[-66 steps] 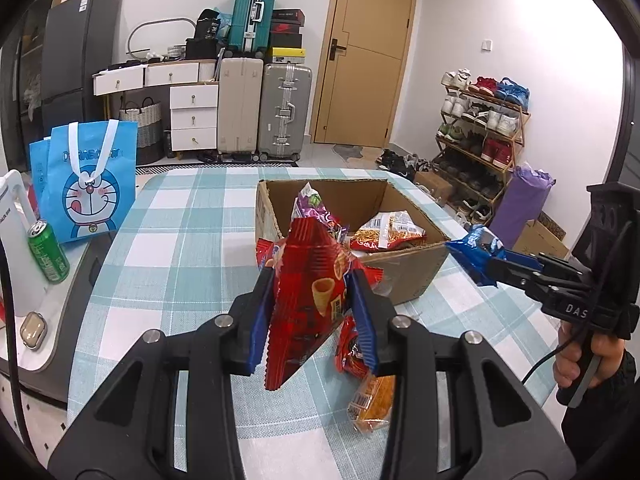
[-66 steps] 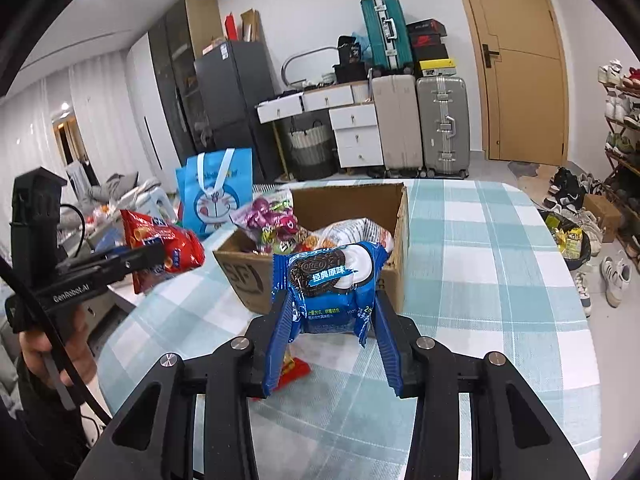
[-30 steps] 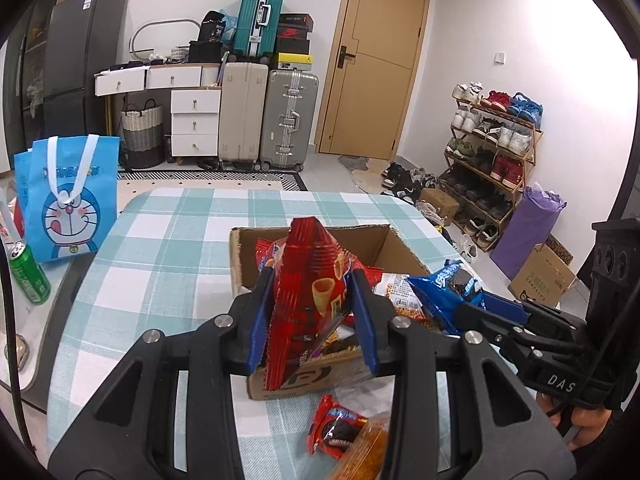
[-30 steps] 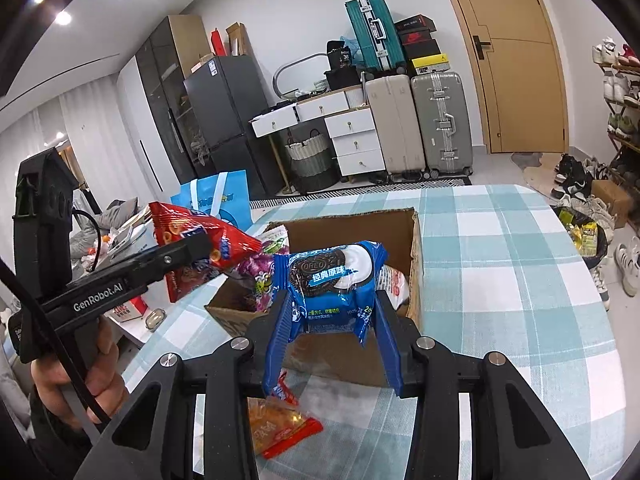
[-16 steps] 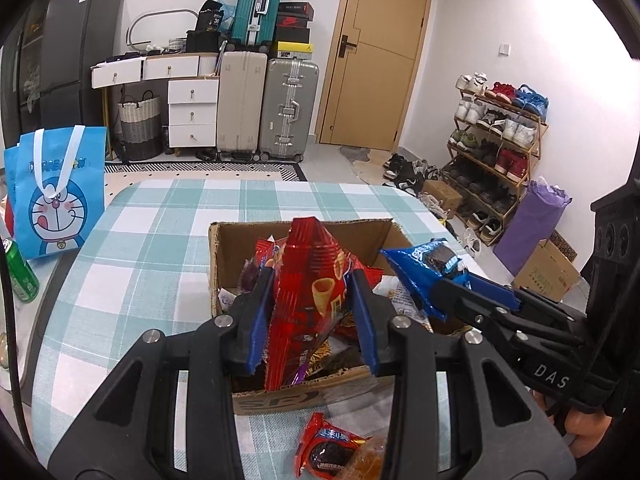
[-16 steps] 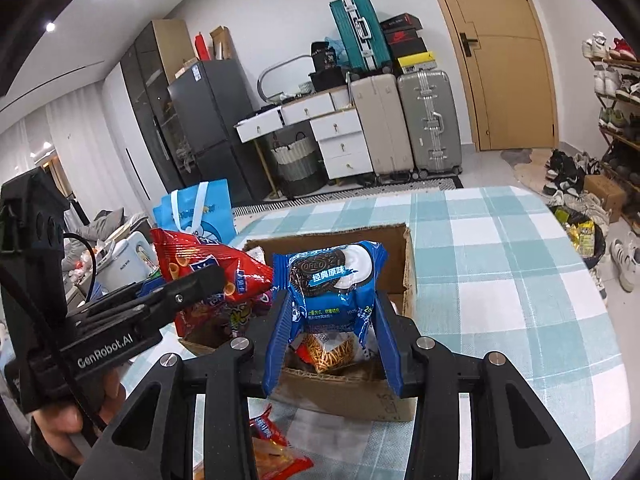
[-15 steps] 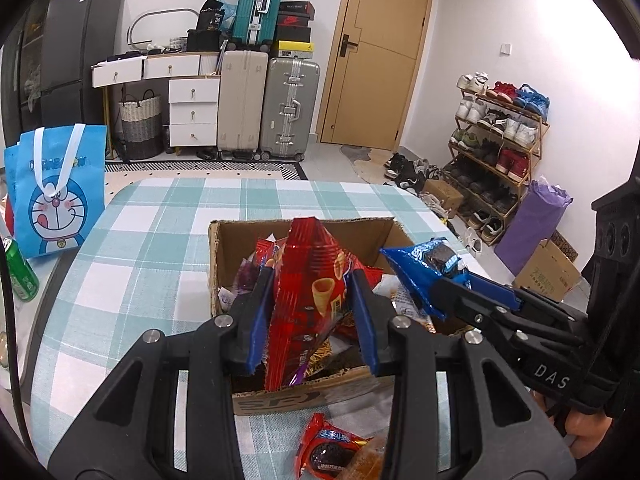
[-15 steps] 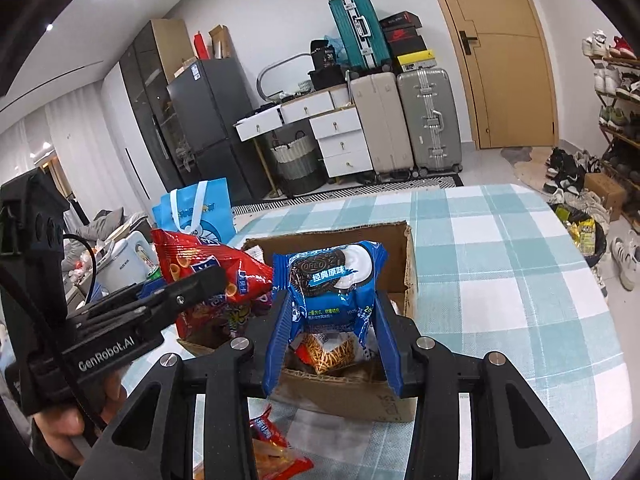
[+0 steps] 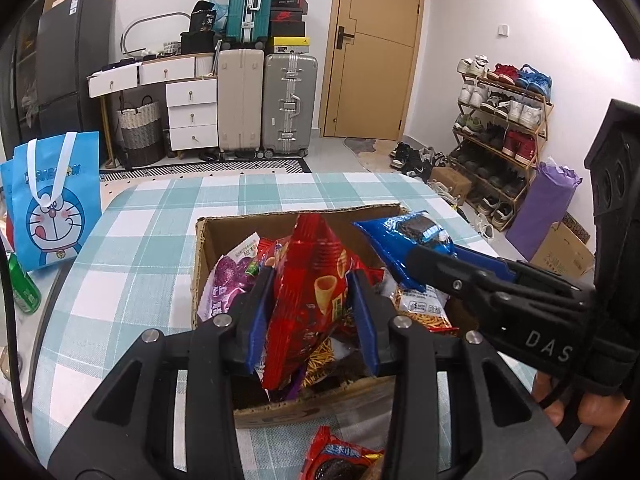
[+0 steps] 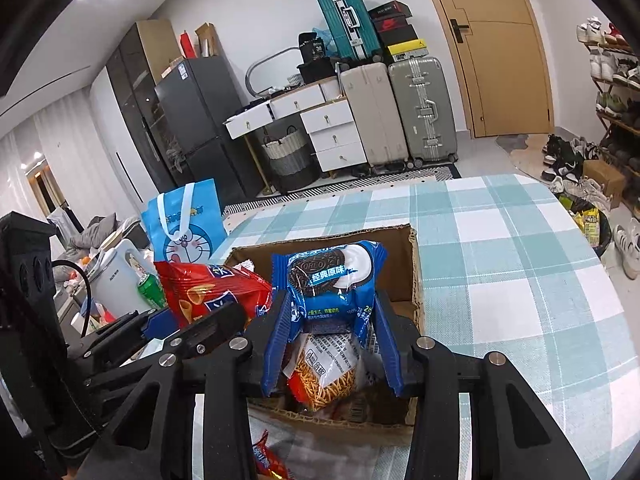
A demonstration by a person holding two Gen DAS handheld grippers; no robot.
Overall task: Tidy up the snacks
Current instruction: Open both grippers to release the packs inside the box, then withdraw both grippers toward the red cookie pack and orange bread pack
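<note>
The left gripper [image 9: 312, 316] is pinching a red snack bag [image 9: 308, 300] over the cardboard box [image 9: 208, 236] on the checked surface [image 9: 132, 240]. The right gripper [image 10: 330, 336], jaws just easing apart, is pinching a blue Oreo pack [image 10: 332, 276] over it too.

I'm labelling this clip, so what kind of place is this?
Most likely a lived-in home, an entry or dining area: a shoe rack by the door, stacked suitcases, and a checked-cloth table.
</note>
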